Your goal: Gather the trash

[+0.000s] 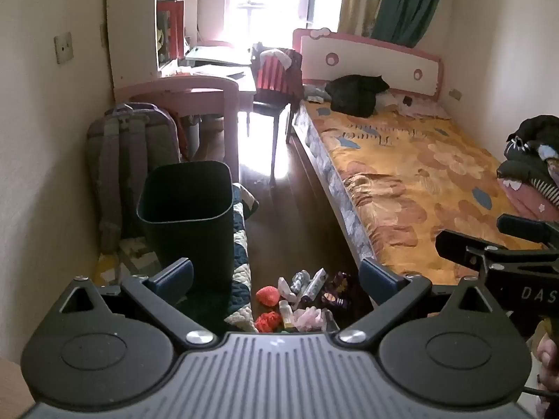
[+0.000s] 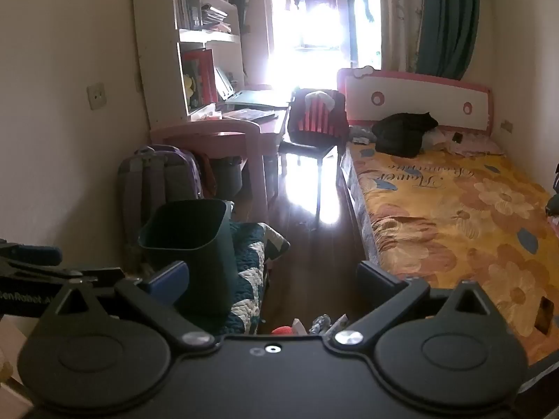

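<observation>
Trash [image 1: 300, 300] lies heaped on the floor beside the dark bin [image 1: 187, 202], so left gripper [image 1: 276, 279] and right gripper [image 2: 272, 281] hover with jaws spread, empty.

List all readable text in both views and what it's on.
"DAS": white letters, cut off by the frame edge, on the right tool's black body.
"enRobot.AI": white letters, start cut off, last characters uncertain, on the left tool's black body.
Cursive script on the yellow bedsheet: upside down, too blurred to read reliably.
Snack wrappers on the floor: print too small.
</observation>
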The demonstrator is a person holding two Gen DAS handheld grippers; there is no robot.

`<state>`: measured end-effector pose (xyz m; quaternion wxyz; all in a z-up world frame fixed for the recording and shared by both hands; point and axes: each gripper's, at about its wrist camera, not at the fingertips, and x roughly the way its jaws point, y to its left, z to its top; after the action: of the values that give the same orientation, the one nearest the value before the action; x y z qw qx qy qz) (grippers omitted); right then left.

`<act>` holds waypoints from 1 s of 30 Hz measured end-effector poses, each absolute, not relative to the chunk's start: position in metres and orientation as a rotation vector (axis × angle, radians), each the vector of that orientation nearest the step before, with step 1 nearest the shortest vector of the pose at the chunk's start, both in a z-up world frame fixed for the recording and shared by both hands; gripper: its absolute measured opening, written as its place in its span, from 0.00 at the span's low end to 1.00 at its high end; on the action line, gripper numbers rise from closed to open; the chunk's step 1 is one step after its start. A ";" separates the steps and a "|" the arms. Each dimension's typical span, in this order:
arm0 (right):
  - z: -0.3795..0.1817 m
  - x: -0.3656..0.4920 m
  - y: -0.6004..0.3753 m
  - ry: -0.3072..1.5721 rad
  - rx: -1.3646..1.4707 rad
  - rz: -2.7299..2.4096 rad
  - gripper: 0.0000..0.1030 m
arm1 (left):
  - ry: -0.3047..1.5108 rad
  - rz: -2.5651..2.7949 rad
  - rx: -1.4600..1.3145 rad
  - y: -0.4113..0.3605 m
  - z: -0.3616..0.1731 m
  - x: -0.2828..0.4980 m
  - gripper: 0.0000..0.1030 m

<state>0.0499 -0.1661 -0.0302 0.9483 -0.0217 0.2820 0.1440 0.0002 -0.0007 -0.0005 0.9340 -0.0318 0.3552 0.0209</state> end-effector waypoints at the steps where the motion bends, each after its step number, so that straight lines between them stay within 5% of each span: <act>1: -0.030 0.049 -0.167 0.576 -0.042 0.291 1.00 | 0.729 0.044 -0.067 -0.001 -0.001 0.000 0.99; 30: -0.044 0.046 -0.189 0.687 0.083 0.259 0.95 | 0.862 0.056 -0.104 0.002 -0.029 -0.001 0.99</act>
<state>0.0456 -0.1889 -0.0442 0.9325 0.0406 0.3357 0.1267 -0.0010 0.0023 -0.0288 0.9069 -0.0506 0.4174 0.0269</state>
